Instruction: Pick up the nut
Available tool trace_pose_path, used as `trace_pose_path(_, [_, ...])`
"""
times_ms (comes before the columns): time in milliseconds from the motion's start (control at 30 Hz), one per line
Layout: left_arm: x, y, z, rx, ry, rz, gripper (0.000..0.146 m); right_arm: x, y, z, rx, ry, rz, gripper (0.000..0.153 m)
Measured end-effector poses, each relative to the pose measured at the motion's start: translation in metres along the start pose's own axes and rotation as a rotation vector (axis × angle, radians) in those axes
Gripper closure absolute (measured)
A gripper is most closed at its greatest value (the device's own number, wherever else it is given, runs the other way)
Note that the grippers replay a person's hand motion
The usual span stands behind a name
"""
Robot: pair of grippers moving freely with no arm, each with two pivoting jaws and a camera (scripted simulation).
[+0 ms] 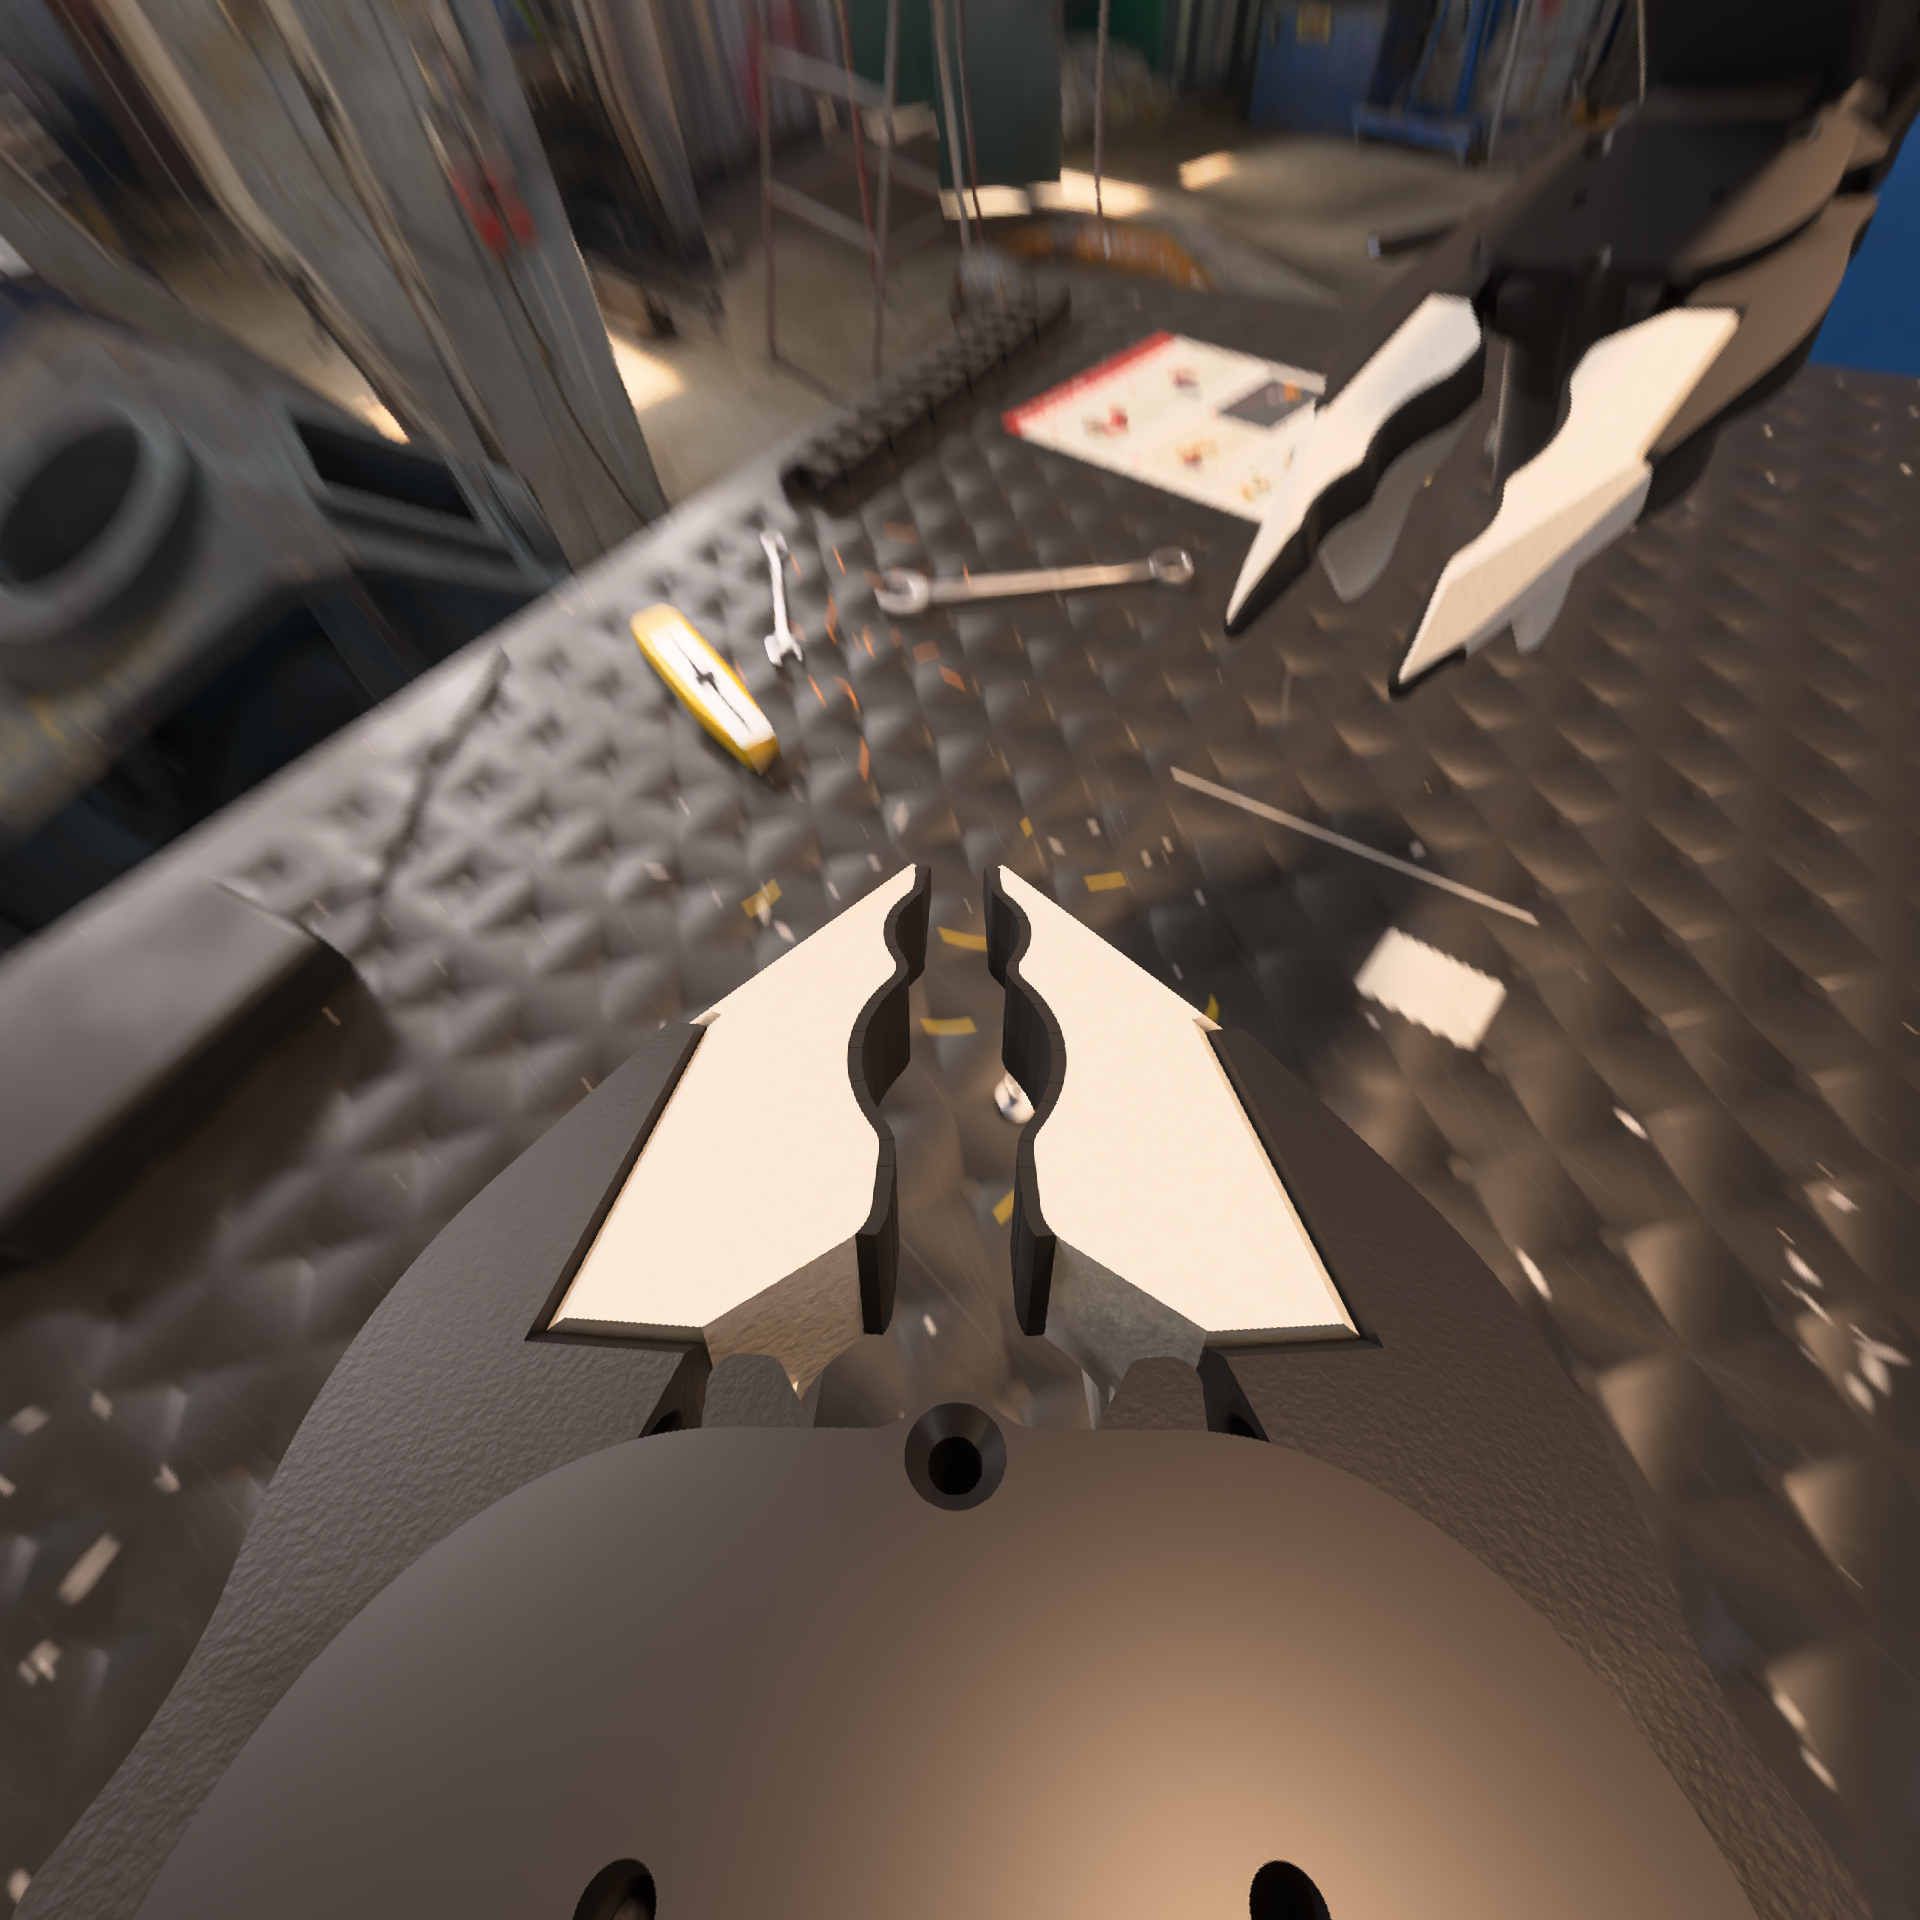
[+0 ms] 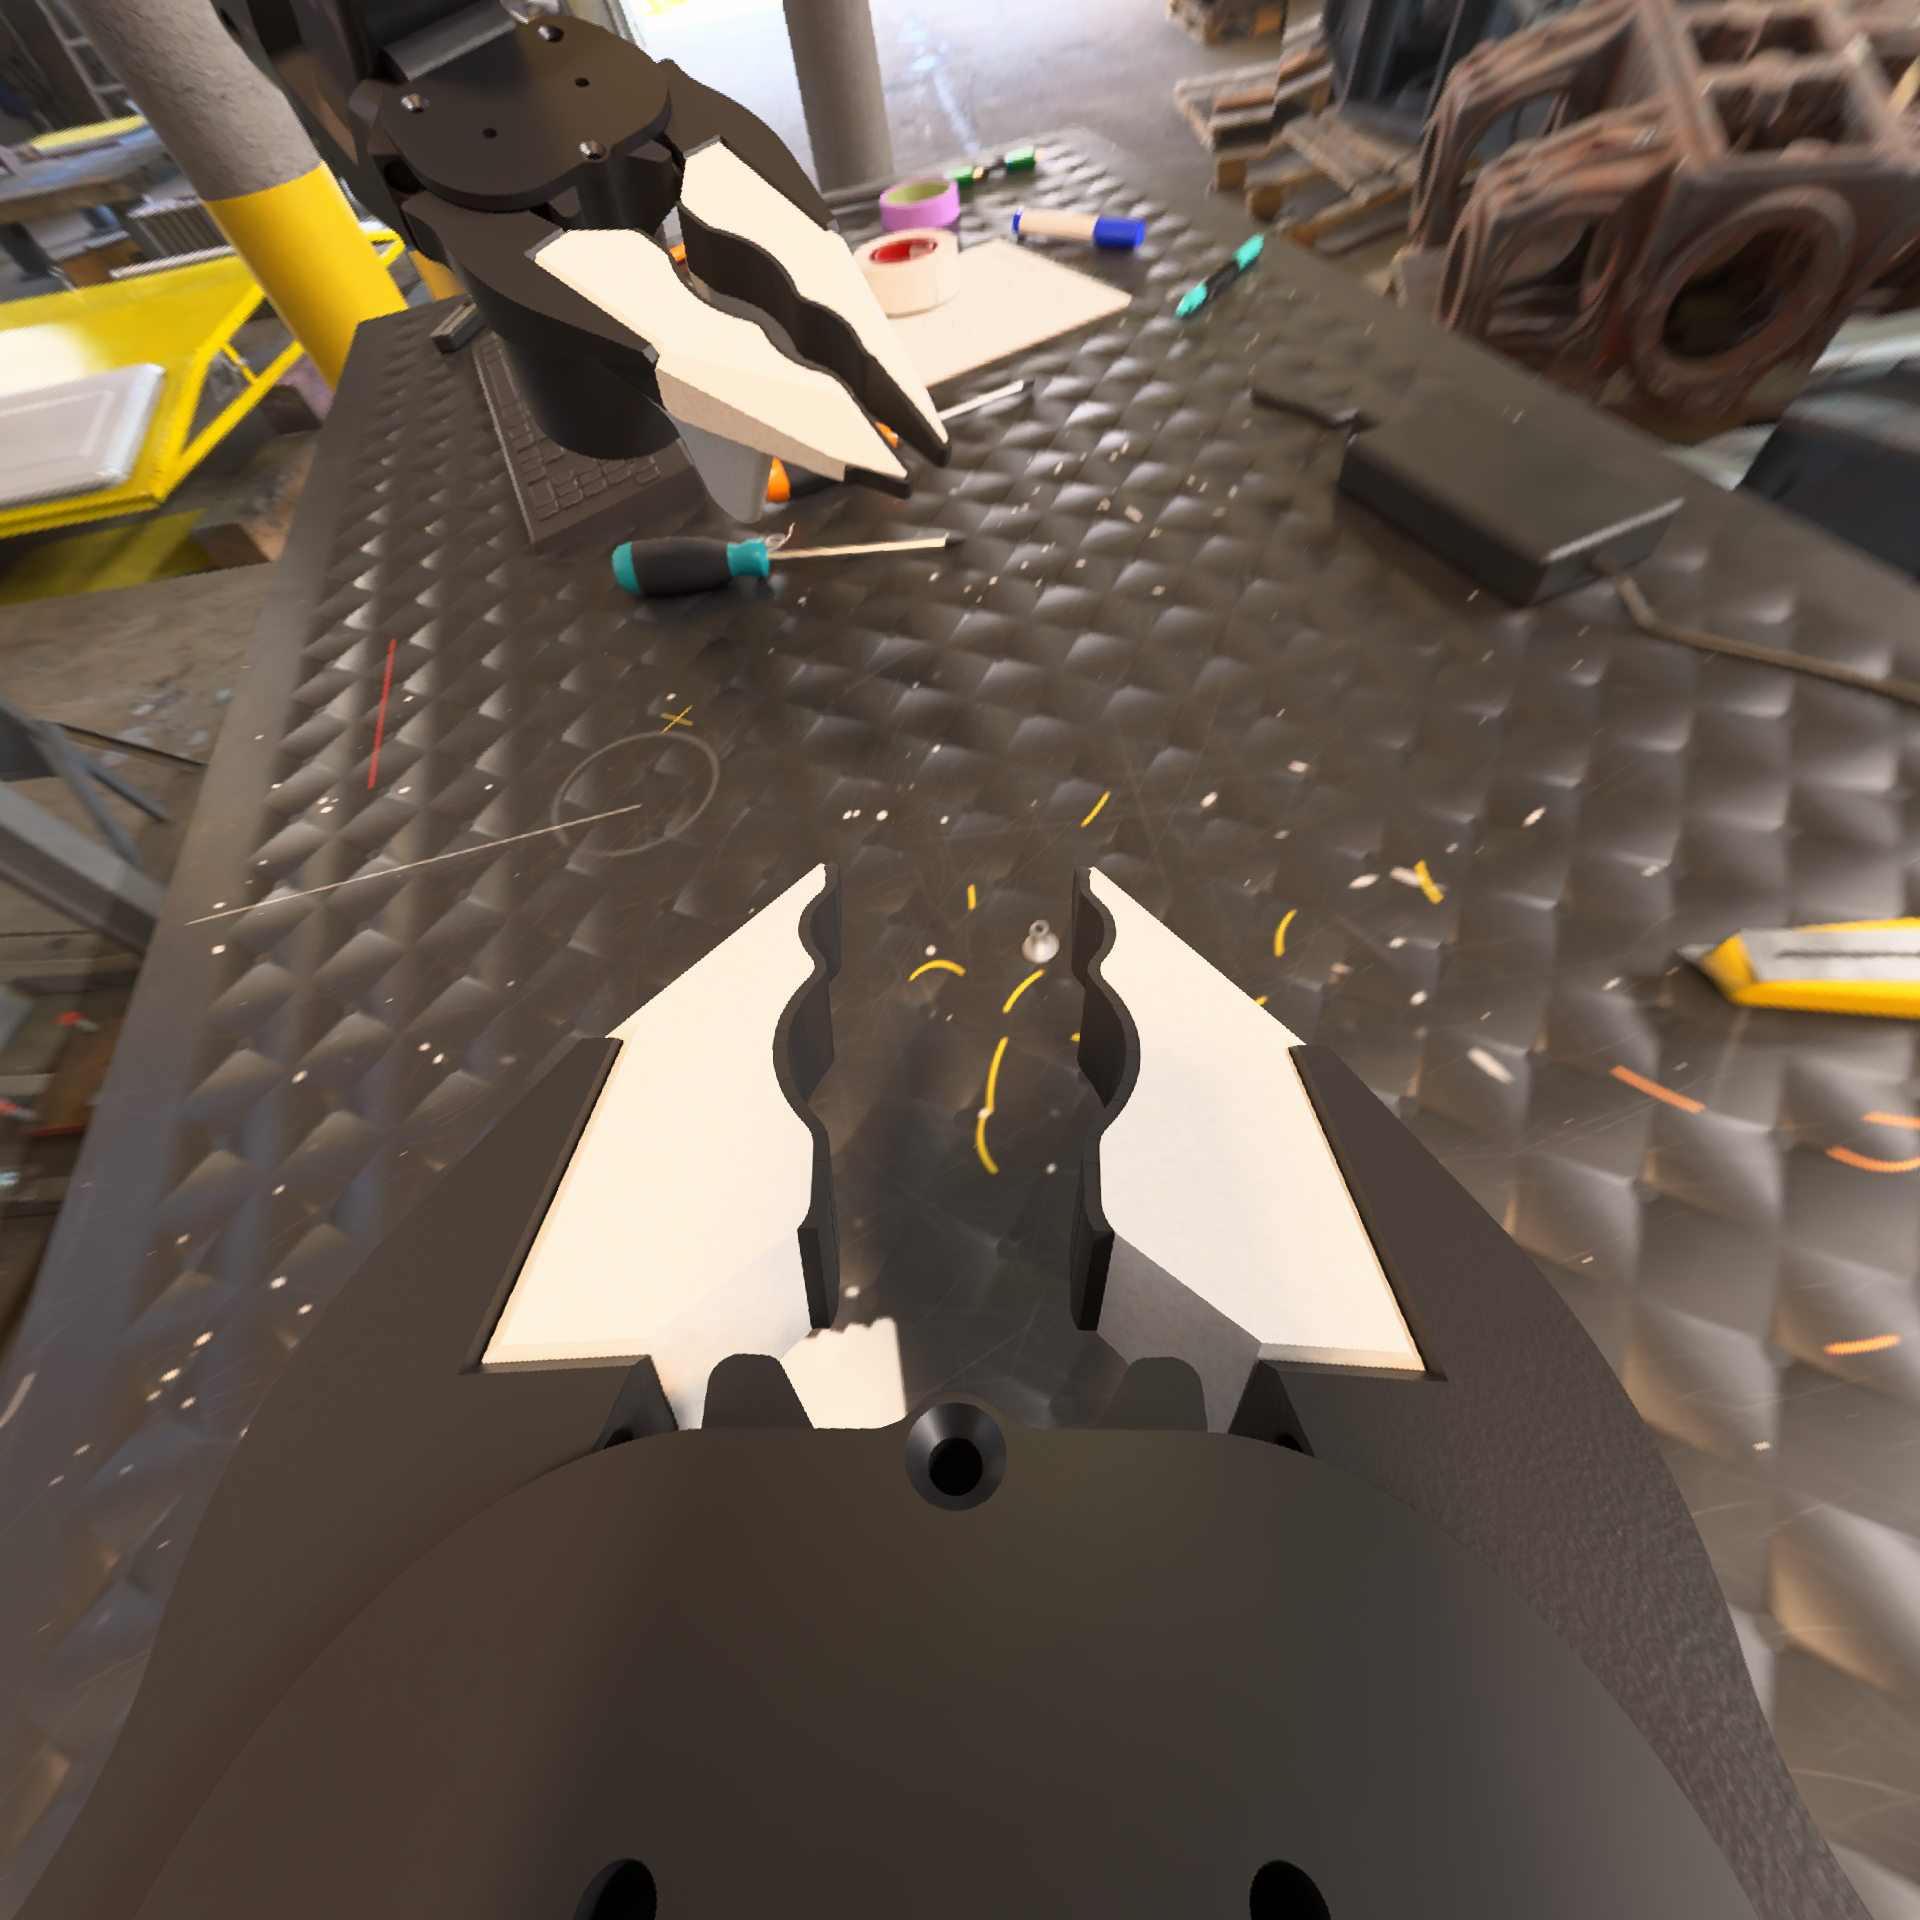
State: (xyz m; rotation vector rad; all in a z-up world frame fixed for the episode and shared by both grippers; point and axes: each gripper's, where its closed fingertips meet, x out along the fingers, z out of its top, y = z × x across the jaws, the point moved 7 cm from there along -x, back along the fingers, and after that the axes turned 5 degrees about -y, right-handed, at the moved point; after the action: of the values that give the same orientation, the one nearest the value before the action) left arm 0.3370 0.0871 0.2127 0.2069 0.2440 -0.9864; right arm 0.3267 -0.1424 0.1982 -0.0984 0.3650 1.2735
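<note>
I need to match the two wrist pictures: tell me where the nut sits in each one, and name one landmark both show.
Left wrist view: the nut lies low on the tabletop, seen in the narrow gap of the left claw, against its right-hand finger.
Right wrist view: the nut lies between the right claw's fingers, near the right-hand tip.
Shared landmark: the yellow utility knife.

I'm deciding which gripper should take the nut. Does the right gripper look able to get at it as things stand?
Probably yes. The nut stands alone on the metal table, just ahead of the right gripper, whose jaws are open wide. Only thin yellow shavings lie between. The left gripper hangs farther off.
</note>
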Motion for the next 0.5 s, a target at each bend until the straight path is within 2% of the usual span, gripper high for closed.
trace_pose_path(100, [-0.002,-0.001,-0.032,-0.112,0.167,-0.044,0.136,0.005,-0.003,-0.015,0.090,0.048,0.042,0.104])
trace_pose_path(167, [-0.001,0.001,-0.055,-0.180,0.280,-0.036,0.136,0.012,-0.009,-0.024,0.208,0.093,0.042,0.100])
trace_pose_path(233, [0.003,0.004,-0.077,-0.245,0.374,-0.035,0.136,0.026,-0.014,-0.032,0.322,0.118,0.051,0.100])
trace_pose_path(300, [0.009,0.006,-0.097,-0.274,0.441,-0.022,0.136,0.045,-0.017,-0.041,0.365,0.150,0.041,0.100])
trace_pose_path(500, [0.028,0.006,-0.136,-0.301,0.630,0.041,0.135,0.105,-0.017,-0.067,0.196,0.348,-0.146,0.102])
